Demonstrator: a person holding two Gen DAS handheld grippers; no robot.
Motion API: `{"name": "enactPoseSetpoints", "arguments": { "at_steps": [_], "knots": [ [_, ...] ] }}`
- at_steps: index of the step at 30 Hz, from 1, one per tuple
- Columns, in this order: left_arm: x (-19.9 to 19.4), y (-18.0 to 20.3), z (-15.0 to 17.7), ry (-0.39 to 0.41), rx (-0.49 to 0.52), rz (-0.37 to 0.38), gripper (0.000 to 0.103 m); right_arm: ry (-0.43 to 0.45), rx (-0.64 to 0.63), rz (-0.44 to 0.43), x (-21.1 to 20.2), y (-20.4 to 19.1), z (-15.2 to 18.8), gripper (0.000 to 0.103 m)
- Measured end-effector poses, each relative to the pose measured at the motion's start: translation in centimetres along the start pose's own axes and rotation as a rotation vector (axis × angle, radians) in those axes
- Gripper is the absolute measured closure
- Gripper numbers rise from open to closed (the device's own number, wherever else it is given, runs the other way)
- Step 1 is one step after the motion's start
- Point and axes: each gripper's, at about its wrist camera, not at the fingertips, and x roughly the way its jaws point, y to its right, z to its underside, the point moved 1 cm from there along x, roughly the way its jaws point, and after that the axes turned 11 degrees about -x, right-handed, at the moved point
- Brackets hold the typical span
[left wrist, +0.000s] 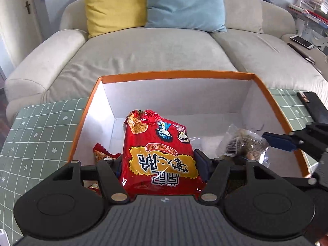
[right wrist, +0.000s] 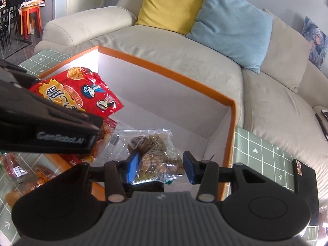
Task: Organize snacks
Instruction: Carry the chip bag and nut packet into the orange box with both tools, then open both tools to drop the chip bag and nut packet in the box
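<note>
We see our left tongs (left wrist: 160, 164) clamped on a red snack packet (left wrist: 162, 153), held upright over the orange-rimmed box (left wrist: 174, 74) with white inner walls. Inside the box lie another red packet (left wrist: 102, 153) at the left and a clear wrapped snack (left wrist: 244, 143) at the right, where the right tongs (left wrist: 280, 141) reach in from the edge. The box sits on a bench with a green grid cloth (left wrist: 41, 127), and a beige sofa (left wrist: 143, 55) with yellow (left wrist: 114, 6) and blue cushions (left wrist: 184, 4) stands beyond.

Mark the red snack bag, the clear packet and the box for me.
red snack bag (left wrist: 162, 160), left wrist view, yellow label.
clear packet (right wrist: 155, 153), right wrist view, brown contents.
box (left wrist: 176, 74), left wrist view, orange far rim.
</note>
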Motion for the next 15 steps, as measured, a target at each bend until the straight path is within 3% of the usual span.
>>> {"name": "enactPoseSetpoints", "arguments": {
  "at_steps": [10,15],
  "knots": [
    [1.7,-0.4,0.4,-0.053,0.038,-0.064,0.029,-0.053,0.020,-0.050,0.9,-0.1,-1.0,0.059],
    [1.6,-0.3,0.7,-0.031,0.064,-0.102,0.024,-0.080,0.055,-0.065,1.2,0.4,-1.0,0.059]
  ]
}}
